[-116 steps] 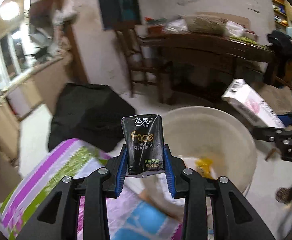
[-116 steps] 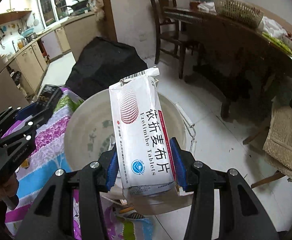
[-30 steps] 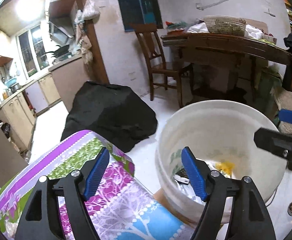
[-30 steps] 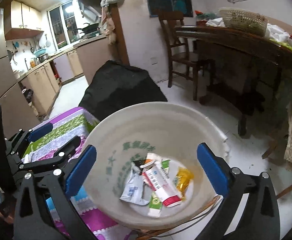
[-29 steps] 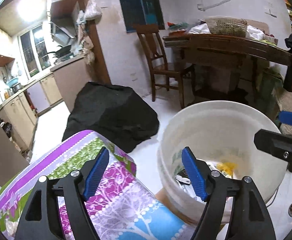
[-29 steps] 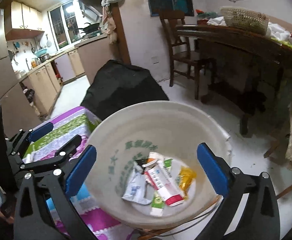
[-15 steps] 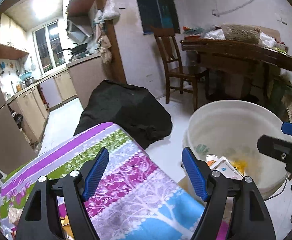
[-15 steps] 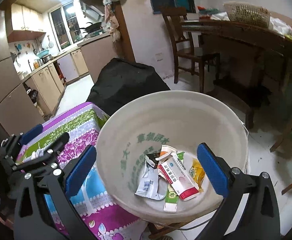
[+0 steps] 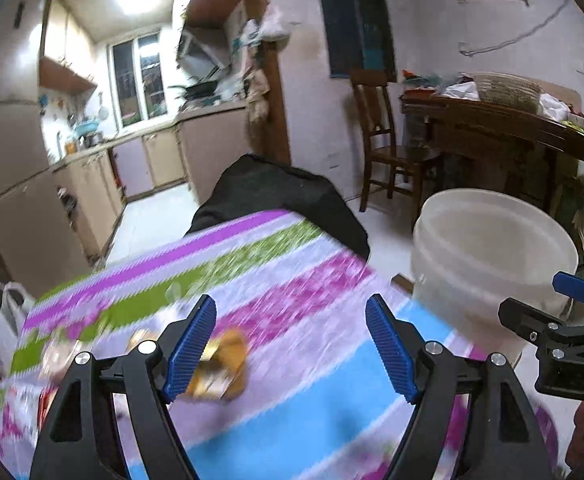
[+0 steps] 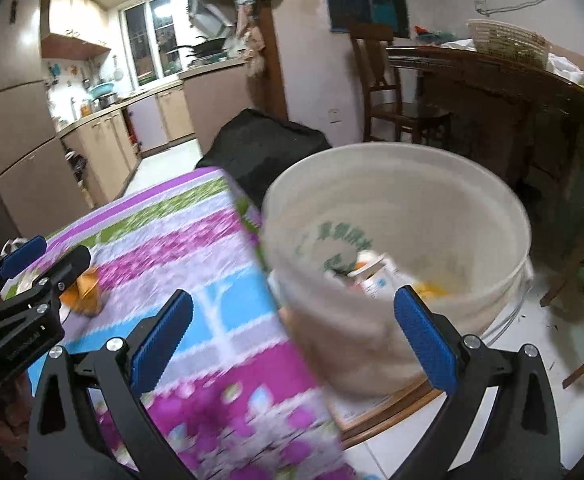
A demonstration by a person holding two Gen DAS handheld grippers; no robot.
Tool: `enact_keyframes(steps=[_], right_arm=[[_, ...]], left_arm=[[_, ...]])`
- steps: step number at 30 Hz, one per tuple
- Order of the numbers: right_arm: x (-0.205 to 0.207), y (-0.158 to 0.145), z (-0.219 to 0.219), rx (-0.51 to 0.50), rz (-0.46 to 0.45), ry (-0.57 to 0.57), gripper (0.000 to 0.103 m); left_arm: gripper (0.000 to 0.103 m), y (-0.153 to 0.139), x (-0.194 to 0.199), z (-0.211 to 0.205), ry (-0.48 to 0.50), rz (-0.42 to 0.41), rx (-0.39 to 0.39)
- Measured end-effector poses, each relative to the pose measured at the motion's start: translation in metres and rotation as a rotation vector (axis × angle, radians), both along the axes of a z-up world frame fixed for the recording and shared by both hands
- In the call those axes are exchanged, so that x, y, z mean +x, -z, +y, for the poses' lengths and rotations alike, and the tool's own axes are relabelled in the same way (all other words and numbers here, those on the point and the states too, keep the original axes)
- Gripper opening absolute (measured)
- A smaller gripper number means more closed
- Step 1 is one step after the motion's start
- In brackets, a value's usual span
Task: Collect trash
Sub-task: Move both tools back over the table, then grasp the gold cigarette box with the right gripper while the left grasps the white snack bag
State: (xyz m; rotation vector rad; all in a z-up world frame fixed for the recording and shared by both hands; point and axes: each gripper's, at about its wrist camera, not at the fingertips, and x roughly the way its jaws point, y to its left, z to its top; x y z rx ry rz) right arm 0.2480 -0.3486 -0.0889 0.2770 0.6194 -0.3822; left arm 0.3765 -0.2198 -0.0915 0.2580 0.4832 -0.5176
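Trash left to collect looks like a crumpled orange-gold wrapper (image 9: 221,370) lying on the flowered cloth (image 9: 292,320) over the bench, just ahead of the left gripper (image 9: 291,350) and a little toward its left jaw. It is blurred, but I'd judge it a thin foil or plastic packet: nearly weightless, soft, crackly, and likely to skid on the cloth if nudged. Pinching it across its bunched middle, where the folds give some thickness, seems safer than chasing a flat edge. More small pieces, one pale and round, lie further left, too smeared to name. The left jaws stand wide with nothing between them. The right gripper (image 10: 292,332) is also spread wide and empty, poised over the bench edge. Beyond that edge stands the white bucket (image 10: 492,208), with packets already in its bottom.
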Motion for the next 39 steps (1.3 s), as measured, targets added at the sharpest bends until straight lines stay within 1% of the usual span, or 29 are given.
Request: enact_keyframes(steps=[4,8,10,12,14,15,17,18,20,23,25,27,29,31,32,33,34,35,36,39], right_arm=[[0.002,0.009,0.038,-0.021,0.018,-0.084,0.097],[0.011,0.012,0.077,-0.067,0.046,-0.181,0.097],[0.017,0.014,0.092,-0.061,0.045,-0.230,0.097],[0.023,0.015,0.096,-0.021,0.037,-0.279,0.097],[0.037,0.014,0.101,0.014,0.028,-0.331,0.097],[0.046,0.012,0.104,0.016,0.025,-0.383,0.095],[0.064,0.009,0.111,-0.012,0.037,-0.467,0.093],[0.077,0.008,0.116,-0.047,0.051,-0.515,0.092],[0.093,0.006,0.124,-0.086,0.063,-0.586,0.091],[0.123,0.003,0.136,-0.117,0.083,-0.760,0.091],[0.142,0.004,0.140,-0.143,0.102,-0.835,0.091],[0.159,0.007,0.139,-0.123,0.116,-0.889,0.091],[0.175,0.011,0.133,-0.059,0.124,-0.928,0.091],[0.188,0.018,0.127,0.005,0.135,-0.935,0.091],[0.193,0.023,0.124,0.056,0.147,-0.945,0.089],[0.196,0.029,0.122,0.117,0.163,-0.957,0.074],[0.197,0.034,0.122,0.179,0.184,-0.973,0.056],[0.198,0.038,0.122,0.208,0.203,-0.977,0.052],[0.193,0.035,0.122,0.211,0.186,-0.967,0.030],[0.177,0.032,0.121,0.208,0.173,-0.914,0.029]], left_arm=[[0.077,0.006,-0.015,0.064,-0.076,0.007,-0.020],[0.079,0.011,-0.021,0.141,-0.201,0.042,-0.063],[0.079,0.017,-0.023,0.180,-0.277,0.069,-0.073],[0.079,0.023,-0.023,0.219,-0.352,0.104,-0.070],[0.079,0.026,-0.021,0.250,-0.409,0.128,-0.067],[0.079,0.028,-0.022,0.267,-0.438,0.141,-0.070],[0.080,0.030,-0.021,0.291,-0.477,0.164,-0.081],[0.080,0.031,-0.022,0.306,-0.501,0.176,-0.093],[0.080,0.030,-0.020,0.322,-0.531,0.185,-0.105],[0.080,0.029,-0.016,0.334,-0.561,0.184,-0.107],[0.080,0.028,-0.012,0.343,-0.575,0.183,-0.111],[0.080,0.025,-0.006,0.341,-0.580,0.189,-0.113],[0.080,0.025,-0.001,0.348,-0.580,0.201,-0.120],[0.080,0.028,0.006,0.348,-0.573,0.218,-0.125],[0.080,0.028,0.009,0.349,-0.572,0.226,-0.131],[0.080,0.029,0.014,0.351,-0.568,0.245,-0.145],[0.080,0.029,0.018,0.351,-0.569,0.256,-0.157],[0.080,0.029,0.022,0.351,-0.569,0.266,-0.176],[0.080,0.028,0.026,0.350,-0.562,0.268,-0.186],[0.083,0.023,0.039,0.341,-0.528,0.259,-0.176]])
